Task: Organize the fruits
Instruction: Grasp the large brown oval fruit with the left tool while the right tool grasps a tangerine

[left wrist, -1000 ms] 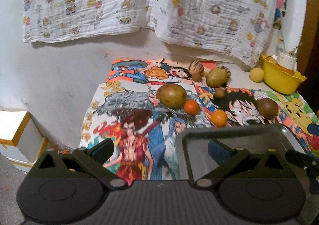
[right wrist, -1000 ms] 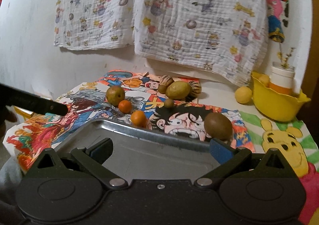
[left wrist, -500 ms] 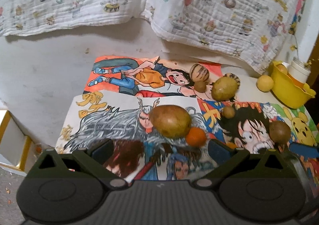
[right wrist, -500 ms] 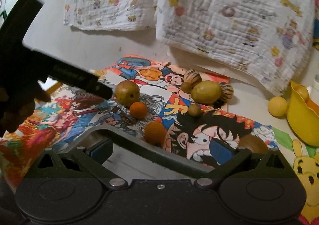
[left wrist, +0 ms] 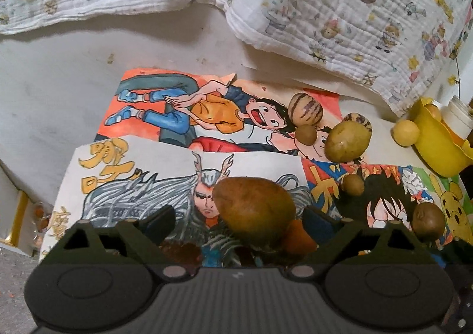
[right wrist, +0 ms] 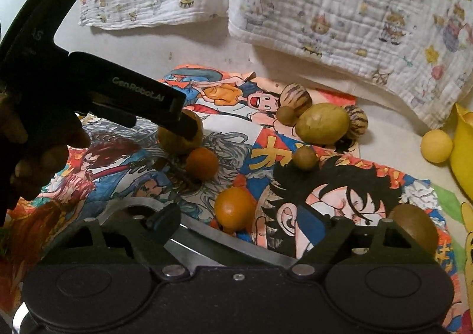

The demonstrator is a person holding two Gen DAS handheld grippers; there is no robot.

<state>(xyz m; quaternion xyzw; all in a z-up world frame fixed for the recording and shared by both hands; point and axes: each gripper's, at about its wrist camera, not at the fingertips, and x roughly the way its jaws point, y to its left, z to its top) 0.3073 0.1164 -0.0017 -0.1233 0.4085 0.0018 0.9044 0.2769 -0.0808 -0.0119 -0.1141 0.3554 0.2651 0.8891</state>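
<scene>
The large brown fruit (left wrist: 254, 209) lies on the cartoon-papered table (left wrist: 147, 165), framed by the left claw (left wrist: 239, 218), whose jaws are closing without yet pressing it. The right claw (right wrist: 236, 224), also closing, straddles one of two oranges (right wrist: 233, 209) beside the metal tray (right wrist: 207, 245), probably their destination. Two striped fruits (left wrist: 304, 110) lie behind.

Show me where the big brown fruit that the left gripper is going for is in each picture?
Left wrist view: the big brown fruit sits low in the middle, between the closing fingers.
Right wrist view: it is left of middle, partly behind the left gripper.
Shared landmark: a small orange right beside it.
</scene>
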